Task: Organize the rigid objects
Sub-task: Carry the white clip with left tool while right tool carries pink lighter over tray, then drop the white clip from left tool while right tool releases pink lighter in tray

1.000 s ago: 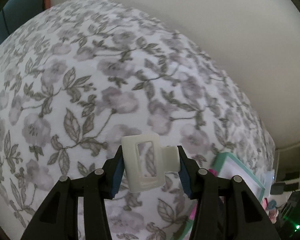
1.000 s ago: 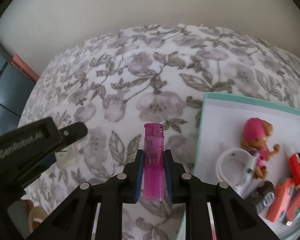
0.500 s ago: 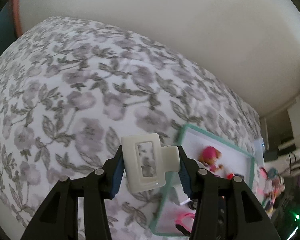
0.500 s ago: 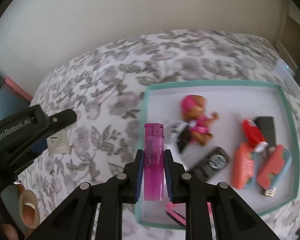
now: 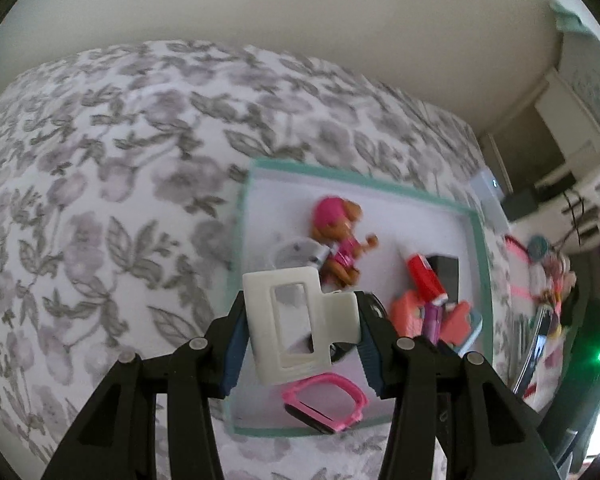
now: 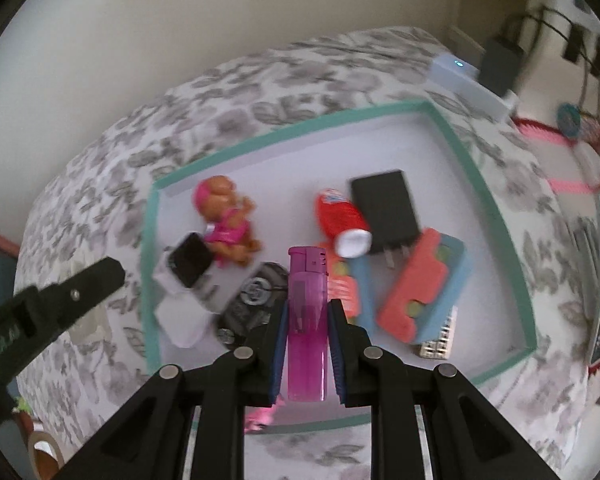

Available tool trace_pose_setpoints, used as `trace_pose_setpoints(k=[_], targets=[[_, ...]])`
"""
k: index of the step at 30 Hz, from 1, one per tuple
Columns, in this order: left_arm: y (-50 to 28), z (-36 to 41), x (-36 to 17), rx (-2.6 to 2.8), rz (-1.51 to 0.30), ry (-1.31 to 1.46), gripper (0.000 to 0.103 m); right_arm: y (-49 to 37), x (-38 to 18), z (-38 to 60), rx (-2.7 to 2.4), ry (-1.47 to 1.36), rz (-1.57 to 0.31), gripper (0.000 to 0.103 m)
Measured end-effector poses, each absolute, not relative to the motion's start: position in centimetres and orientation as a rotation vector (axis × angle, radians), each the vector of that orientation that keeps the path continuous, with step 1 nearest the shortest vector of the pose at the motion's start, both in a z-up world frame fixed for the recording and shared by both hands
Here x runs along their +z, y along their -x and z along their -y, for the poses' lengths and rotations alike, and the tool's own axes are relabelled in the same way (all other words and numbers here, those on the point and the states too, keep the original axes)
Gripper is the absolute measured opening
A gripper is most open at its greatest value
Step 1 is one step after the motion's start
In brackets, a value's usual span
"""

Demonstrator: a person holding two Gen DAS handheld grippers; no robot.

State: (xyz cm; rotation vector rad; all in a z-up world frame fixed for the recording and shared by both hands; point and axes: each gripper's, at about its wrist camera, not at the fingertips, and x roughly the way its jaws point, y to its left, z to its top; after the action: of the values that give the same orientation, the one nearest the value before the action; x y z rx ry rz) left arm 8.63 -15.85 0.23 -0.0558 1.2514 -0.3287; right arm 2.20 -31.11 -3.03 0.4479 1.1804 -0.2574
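Observation:
My left gripper [image 5: 301, 322] is shut on a white plastic clip [image 5: 296, 322] with a rectangular window, held above the left part of a teal-rimmed white tray [image 5: 242, 216]. My right gripper [image 6: 308, 316] is shut on a translucent purple lighter [image 6: 306, 316], upright between the blue pads, over the tray's [image 6: 300, 128] near middle. Inside the tray lie a pink-hatted dog figurine [image 6: 228, 220], a red tube [image 6: 340, 216], a black charger [image 6: 386, 212], coral-and-blue blocks [image 6: 424, 284], a black key fob [image 6: 252, 300] and a white-and-black watch [image 6: 188, 272]. Pink glasses [image 5: 324, 404] lie at the tray's near edge.
The tray sits on a bed with a grey floral cover [image 5: 100, 184]. A white device [image 6: 468, 80] with a light lies past the tray's far corner. Pink straps and trinkets [image 5: 548, 276] clutter the right side. A cream wall [image 5: 260, 8] runs behind the bed.
Both grippers have swept across the bed from the bare floral cover to over the tray, still holding the clip and the lighter. Both views have rolled.

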Motion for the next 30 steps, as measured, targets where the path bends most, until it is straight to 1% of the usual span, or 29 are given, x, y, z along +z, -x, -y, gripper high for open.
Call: trace_pose_setpoints(k=[5, 12, 19, 23, 30], targets=[[-8.0, 17.5, -1.8, -0.346, -1.303, -0.007, 0.050, -1.7, -3.7, 31.8, -0.270, -0.454, -1.189, 0.021], [-7.5, 17.2, -2.9, -0.332, -1.329, -0.025, 0.051, -1.8, -4.4, 31.4, -0.272, -0.439, -1.206, 0.021], [-7.5, 16.6, -2.9, -0.307, -1.304, -0.049, 0.058, -1.9, -4.7, 31.0, -0.279, -0.409, -1.202, 0.021], [-7.5, 15.7, -2.4, -0.283, -1.265, -0.063, 0.067, -2.0, -4.8, 30.8, -0.287, -0.381, -1.195, 0.022], [-7.2, 14.2, -1.0, -0.257, -1.179, -0.085, 0.067, -1.7, -4.7, 30.6, -0.305, -0.363, -1.188, 0.023]])
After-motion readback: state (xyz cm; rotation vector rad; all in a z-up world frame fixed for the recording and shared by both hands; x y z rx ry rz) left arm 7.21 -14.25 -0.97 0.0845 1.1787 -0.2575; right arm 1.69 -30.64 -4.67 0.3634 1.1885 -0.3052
